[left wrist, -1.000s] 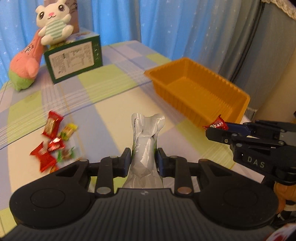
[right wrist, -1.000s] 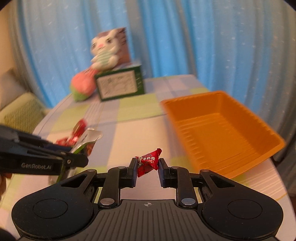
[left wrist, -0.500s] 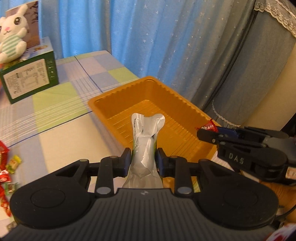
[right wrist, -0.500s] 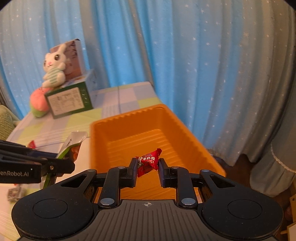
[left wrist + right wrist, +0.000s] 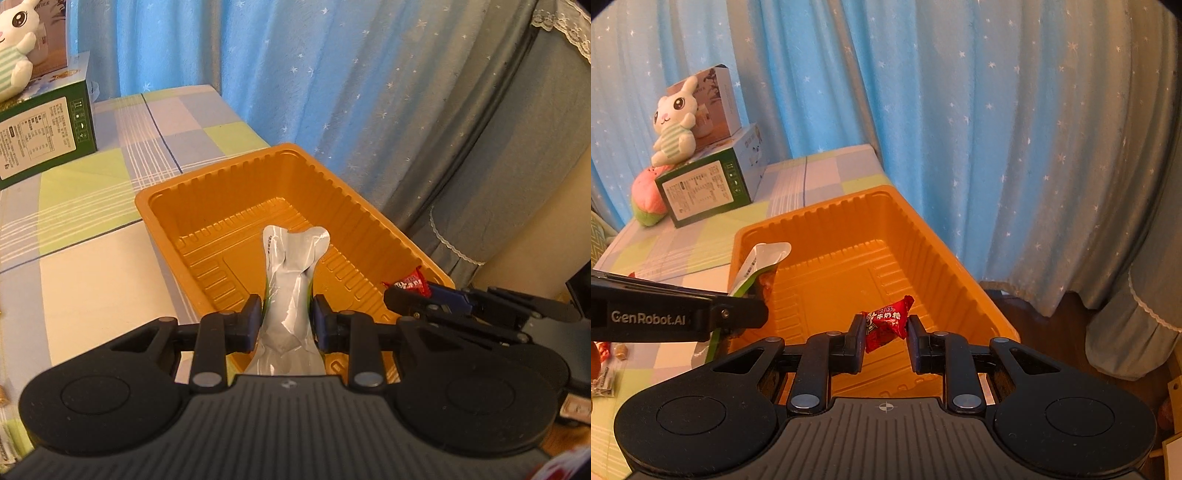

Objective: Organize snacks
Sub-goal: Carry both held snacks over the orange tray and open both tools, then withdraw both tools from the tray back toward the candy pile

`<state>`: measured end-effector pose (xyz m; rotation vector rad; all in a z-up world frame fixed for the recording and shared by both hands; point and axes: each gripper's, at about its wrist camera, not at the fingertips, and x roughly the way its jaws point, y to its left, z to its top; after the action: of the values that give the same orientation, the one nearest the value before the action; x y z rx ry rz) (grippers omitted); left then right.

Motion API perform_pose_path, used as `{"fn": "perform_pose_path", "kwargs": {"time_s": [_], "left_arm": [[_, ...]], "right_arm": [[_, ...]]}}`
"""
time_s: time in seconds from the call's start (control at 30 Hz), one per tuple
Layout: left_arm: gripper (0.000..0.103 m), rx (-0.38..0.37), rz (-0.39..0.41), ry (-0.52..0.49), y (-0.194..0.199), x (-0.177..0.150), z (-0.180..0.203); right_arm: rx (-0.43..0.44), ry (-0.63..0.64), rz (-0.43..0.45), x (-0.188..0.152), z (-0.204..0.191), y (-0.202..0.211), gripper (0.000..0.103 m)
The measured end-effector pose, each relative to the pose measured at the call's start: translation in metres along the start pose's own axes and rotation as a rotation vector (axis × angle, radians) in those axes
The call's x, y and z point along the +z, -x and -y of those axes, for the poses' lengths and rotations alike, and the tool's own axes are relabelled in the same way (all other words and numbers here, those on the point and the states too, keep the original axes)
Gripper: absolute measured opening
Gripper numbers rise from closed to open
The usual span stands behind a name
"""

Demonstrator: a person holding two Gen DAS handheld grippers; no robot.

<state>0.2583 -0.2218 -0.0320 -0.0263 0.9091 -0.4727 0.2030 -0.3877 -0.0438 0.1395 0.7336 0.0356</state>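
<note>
While both hands are hovering over the orange tray (image 5: 229, 173), each tool is carrying one snack. At the left, the left tool (image 5: 286, 317) is pinching a silver pouch (image 5: 293, 280) narrowly between its jaws, the pouch standing up over the tray's near left part. To the right, the right tool (image 5: 882, 332) is gripping a small red candy (image 5: 886, 323) above the tray's near end, its jaws almost closed on the wrapper. The tray, apparently empty, is sitting at the right edge of the desk (image 5: 92, 258), with a green box (image 5: 701, 192) and a plush rabbit (image 5: 674, 122) far to the left.

Judging by this, the step in hand is the drop. To do it well, each tool should be lowering closer to the tray floor before opening, so the light candy is not bouncing out. The tools should be keeping apart, and the pouch is best released lying flat, away from the rim.
</note>
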Motion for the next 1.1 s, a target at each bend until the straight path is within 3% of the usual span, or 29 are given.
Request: {"fn": "perform_pose_path", "kwargs": {"time_s": [0.4, 0.63, 0.7, 0.77, 1.1], "left_arm": [[0.032, 0.005, 0.042, 0.033, 0.01, -0.004, -0.009], [0.039, 0.032, 0.047, 0.032, 0.029, -0.015, -0.018], [0.045, 0.042, 0.051, 0.037, 0.035, -0.018, -0.022], [0.05, 0.053, 0.051, 0.045, 0.041, -0.023, -0.027], [0.064, 0.114, 0.07, 0.062, 0.08, -0.051, -0.044]], "right_arm": [[0.004, -0.014, 0.001, 0.0, 0.003, -0.001, 0.024], [0.061, -0.023, 0.013, 0.007, -0.001, 0.001, 0.024], [0.087, -0.045, 0.014, 0.009, 0.0, 0.002, 0.034], [0.078, -0.058, 0.032, 0.01, 0.001, 0.005, 0.058], [0.068, -0.123, 0.021, 0.004, 0.002, 0.039, 0.059]]}}
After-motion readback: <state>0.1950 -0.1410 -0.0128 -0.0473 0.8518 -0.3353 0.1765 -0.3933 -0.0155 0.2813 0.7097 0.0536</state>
